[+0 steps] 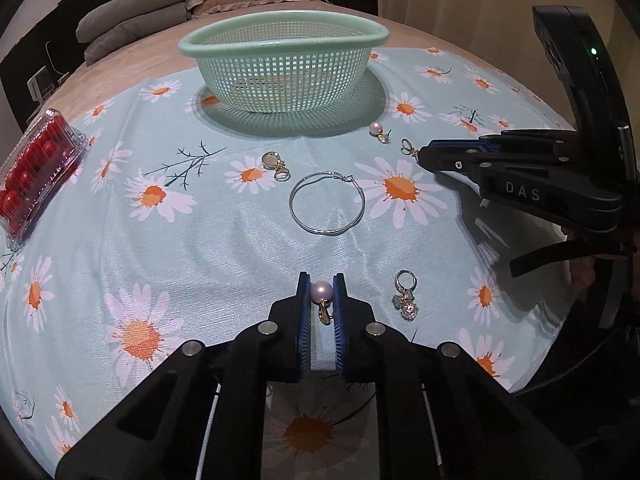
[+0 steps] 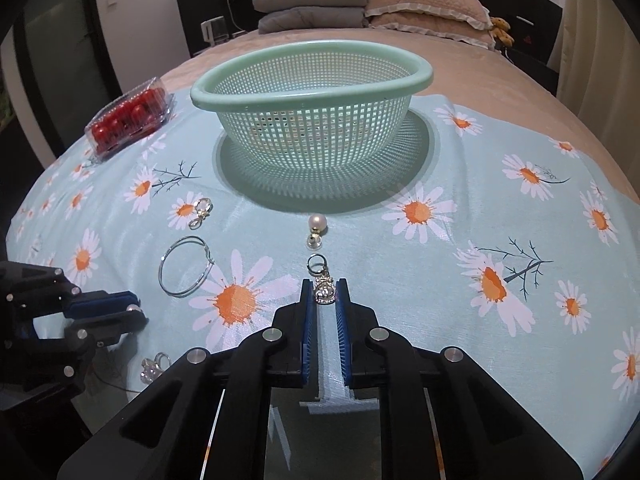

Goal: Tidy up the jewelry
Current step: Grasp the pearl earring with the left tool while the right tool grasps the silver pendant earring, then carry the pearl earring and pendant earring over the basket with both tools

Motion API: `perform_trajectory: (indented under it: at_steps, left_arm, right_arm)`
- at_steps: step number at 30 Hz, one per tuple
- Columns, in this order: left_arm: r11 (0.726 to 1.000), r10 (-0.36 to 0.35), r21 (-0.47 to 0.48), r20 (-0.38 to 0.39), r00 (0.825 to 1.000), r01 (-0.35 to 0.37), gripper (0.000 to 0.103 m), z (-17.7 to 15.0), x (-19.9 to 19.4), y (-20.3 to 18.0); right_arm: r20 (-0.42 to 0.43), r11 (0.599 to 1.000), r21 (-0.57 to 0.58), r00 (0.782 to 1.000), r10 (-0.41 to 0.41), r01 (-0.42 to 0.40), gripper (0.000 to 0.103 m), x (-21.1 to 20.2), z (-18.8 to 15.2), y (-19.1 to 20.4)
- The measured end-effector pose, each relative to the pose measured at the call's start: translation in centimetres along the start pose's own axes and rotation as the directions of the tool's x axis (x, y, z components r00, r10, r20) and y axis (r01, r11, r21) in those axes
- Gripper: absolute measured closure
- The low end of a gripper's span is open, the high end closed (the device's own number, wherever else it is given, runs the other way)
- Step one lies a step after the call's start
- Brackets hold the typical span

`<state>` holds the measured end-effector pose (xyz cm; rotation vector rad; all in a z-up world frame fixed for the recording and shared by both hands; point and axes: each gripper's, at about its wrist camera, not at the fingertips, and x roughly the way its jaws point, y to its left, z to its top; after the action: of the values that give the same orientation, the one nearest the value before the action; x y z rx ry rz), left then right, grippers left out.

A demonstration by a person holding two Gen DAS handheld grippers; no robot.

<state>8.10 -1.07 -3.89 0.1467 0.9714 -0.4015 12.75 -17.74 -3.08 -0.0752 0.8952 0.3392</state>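
My left gripper is shut on a pearl earring just above the daisy cloth. My right gripper is shut on a crystal charm earring, whose ring pokes out ahead. A green mesh basket stands at the back; it also shows in the right wrist view. On the cloth lie a second pearl earring, a silver hoop, a gold charm and a crystal charm. The right gripper shows in the left wrist view.
A clear box of red beads lies at the cloth's left edge. Folded grey blankets and beige pillows lie at the far end of the bed. The left gripper's body is low at the left.
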Motion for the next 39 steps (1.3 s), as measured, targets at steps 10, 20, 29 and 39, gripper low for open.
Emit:
perform_trajectory:
  at_steps: [10, 20, 29, 39]
  left_arm:
    - [0.999, -0.013, -0.045, -0.009, 1.0, 0.013, 0.092, 0.7, -1.6, 0.3]
    - [0.998, -0.019, -0.052, 0.013, 1.0, 0.02, 0.092, 1.0, -2.8, 0.5]
    - [0.998, -0.027, -0.053, 0.021, 0.999, 0.028, 0.092, 1.2, -3.3, 0.5]
    - [0.997, -0.043, -0.058, 0.049, 0.998, 0.046, 0.092, 2.3, -4.7, 0.6]
  right_arm:
    - [0.035, 0.999, -0.012, 0.999, 0.03, -0.03, 0.102, -2.2, 0.7, 0.5]
    - [0.028, 1.0, 0.009, 1.0, -0.01, 0.01, 0.063, -0.6, 0.7, -0.2]
    - [-0.044, 0.999, -0.054, 0.999, 0.004, -0.006, 0.092, 1.3, 0.7, 1.6]
    - [0.0, 0.999, -0.021, 0.999, 0.038, -0.038, 0.093, -1.9, 1.3, 1.2]
